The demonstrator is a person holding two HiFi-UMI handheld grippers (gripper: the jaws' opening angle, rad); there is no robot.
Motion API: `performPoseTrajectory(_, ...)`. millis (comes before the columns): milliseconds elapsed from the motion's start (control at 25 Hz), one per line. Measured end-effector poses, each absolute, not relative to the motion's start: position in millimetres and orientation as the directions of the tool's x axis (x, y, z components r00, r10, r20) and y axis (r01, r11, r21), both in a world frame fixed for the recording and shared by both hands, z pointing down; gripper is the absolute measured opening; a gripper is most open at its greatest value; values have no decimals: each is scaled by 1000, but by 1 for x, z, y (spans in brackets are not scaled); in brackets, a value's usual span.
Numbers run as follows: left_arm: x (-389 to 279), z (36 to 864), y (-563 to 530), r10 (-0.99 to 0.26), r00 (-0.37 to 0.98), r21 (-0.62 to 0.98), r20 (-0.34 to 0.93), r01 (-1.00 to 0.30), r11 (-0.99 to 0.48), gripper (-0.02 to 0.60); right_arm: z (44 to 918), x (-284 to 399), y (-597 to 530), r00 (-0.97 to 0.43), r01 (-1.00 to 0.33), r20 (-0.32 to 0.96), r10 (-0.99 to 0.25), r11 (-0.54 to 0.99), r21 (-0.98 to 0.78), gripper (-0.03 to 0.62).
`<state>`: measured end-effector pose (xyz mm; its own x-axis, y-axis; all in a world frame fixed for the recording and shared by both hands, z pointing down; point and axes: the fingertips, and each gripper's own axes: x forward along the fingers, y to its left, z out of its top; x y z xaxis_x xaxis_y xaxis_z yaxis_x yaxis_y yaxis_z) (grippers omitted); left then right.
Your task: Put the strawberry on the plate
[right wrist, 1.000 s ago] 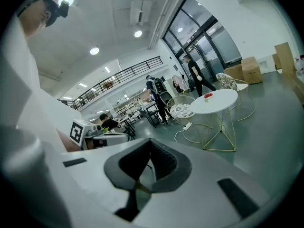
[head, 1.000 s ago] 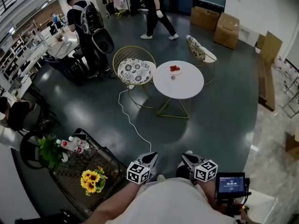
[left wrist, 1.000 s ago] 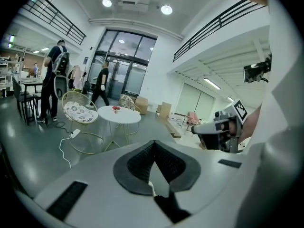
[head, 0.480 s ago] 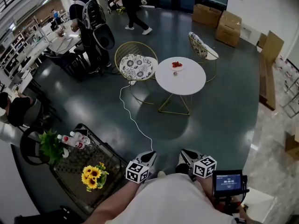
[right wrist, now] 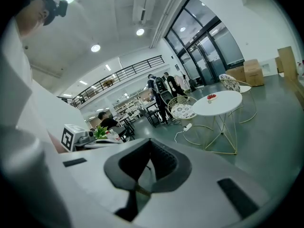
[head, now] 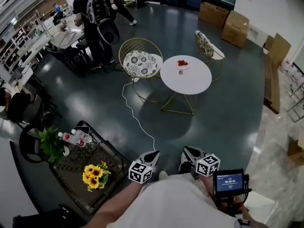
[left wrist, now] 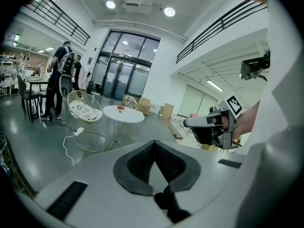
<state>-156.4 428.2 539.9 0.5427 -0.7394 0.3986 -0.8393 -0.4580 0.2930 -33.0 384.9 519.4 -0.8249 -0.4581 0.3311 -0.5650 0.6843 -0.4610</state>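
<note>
So, nothing is being handled yet: the left gripper [head: 153, 154] and the right gripper [head: 188, 151] are held close in front of the body. In both gripper views the dark ribbed fingers [left wrist: 138, 165] are seen closed tip to tip with nothing between them. The round white bench on thin gold legs [head: 190, 82] is well apart from both, across the dark floor. Near its far edge a small pale plate [head: 182, 66] can be made out with a red heap on it, presumably strawberries, though it's too small for a count. Just beside the plate, on the bare bench top, a tiny loose dark speck [head: 181, 72] is seen, which is probably the strawberry meant by the task. A strawberry would be expected to be light, soft, easily bruised and a bit slick on the skin. So it'd best be taken across its widest part with a gentle squeeze, not by the leafy cap. The fingers would need to be opened first, and the whole approach to the bench is left to be done.
</note>
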Motion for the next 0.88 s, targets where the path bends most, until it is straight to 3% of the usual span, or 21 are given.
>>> performPoseTrajectory(440, -174, 554, 421, -759, 502, 304, 414, -863, -404, 8, 536, -37, 384, -827, -561, 353, -438, 686, -464, 8)
performPoseTrajectory(880, -158, 560, 382, -731, 526, 284, 434, -850, -443, 8, 531, -27, 345, -827, -562, 340, -448, 697, -445, 8)
